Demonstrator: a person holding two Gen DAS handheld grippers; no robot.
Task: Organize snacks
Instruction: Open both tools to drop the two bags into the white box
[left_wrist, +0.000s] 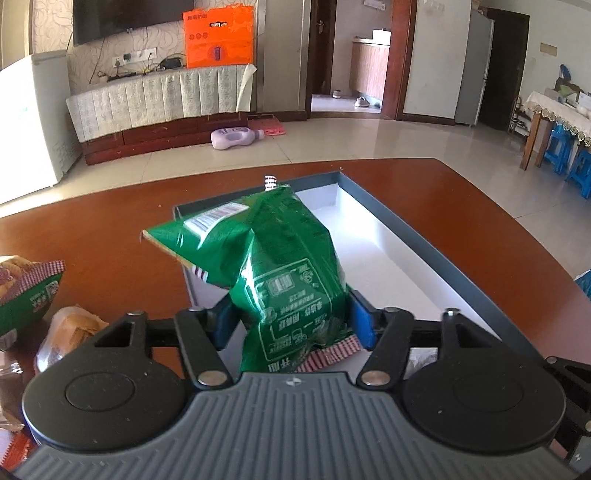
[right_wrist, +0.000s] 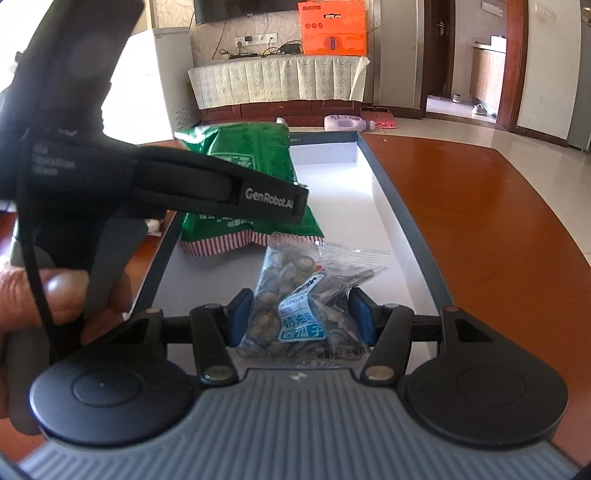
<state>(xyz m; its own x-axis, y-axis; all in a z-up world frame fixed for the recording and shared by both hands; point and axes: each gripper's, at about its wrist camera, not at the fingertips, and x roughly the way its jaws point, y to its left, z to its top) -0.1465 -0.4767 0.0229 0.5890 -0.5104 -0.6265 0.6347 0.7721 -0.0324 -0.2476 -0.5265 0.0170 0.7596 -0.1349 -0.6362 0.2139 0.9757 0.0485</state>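
Note:
A green snack bag (left_wrist: 280, 251) leans inside the dark-rimmed box (left_wrist: 406, 236) with a white floor, on the brown table. My left gripper (left_wrist: 291, 321) stands open around the bag's lower end, its blue pads close beside the foil without squeezing it. In the right wrist view the same green bag (right_wrist: 240, 155) lies at the box's (right_wrist: 402, 221) far left end, partly behind the left gripper's strapped body (right_wrist: 258, 199) and a person's hand (right_wrist: 55, 295). My right gripper (right_wrist: 301, 319) is shut on a clear packet of melon seeds (right_wrist: 299, 295) over the box's near end.
On the table left of the box lie another green bag with a checked edge (left_wrist: 26, 291) and a clear-wrapped bread pack (left_wrist: 70, 328). Bare brown tabletop (left_wrist: 480, 206) runs right of the box. A blue item (left_wrist: 585, 280) shows at the right edge.

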